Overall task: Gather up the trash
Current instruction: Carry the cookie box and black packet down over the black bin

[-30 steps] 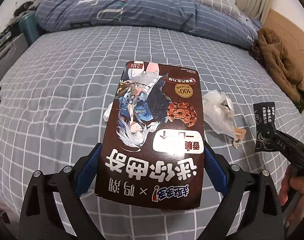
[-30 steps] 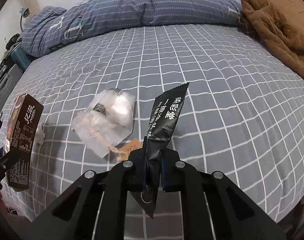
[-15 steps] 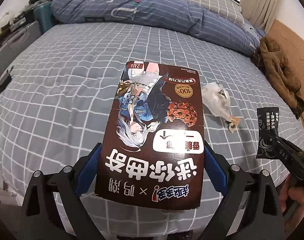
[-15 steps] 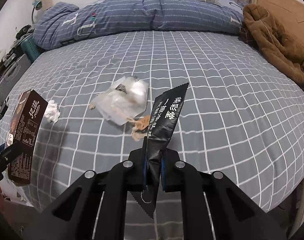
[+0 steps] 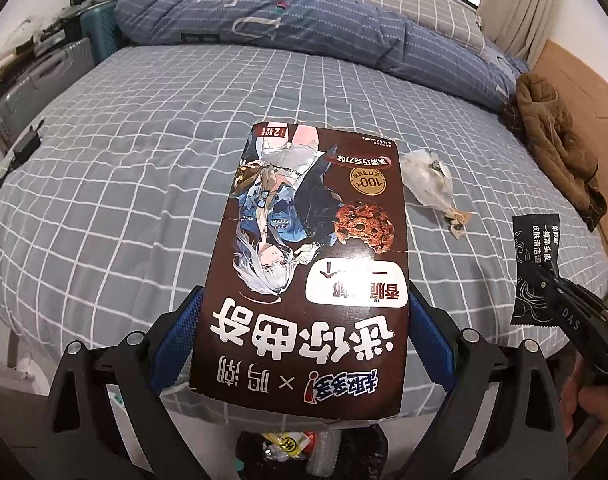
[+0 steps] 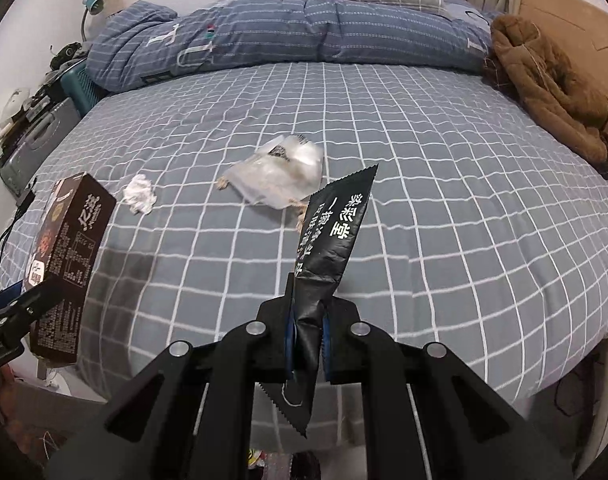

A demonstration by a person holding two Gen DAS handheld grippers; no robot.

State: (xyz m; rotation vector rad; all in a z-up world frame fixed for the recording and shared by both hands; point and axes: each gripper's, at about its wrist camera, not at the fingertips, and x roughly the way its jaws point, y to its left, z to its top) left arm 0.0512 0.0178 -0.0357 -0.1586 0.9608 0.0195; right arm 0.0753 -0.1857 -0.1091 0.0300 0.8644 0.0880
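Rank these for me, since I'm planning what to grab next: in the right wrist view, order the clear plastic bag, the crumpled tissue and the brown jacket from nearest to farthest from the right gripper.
1. Clear plastic bag: mid-bed, just beyond the right gripper.
2. Crumpled tissue: farther left, near the bed's left edge.
3. Brown jacket: far right, by the headboard.

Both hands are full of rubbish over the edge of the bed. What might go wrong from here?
1. The black sachet is pinched only near its lower end, so it might slip out.
2. The cookie box juts far past the fingers and may tilt loose.
3. The clear wrapper and crumpled tissue could be forgotten on the bed.
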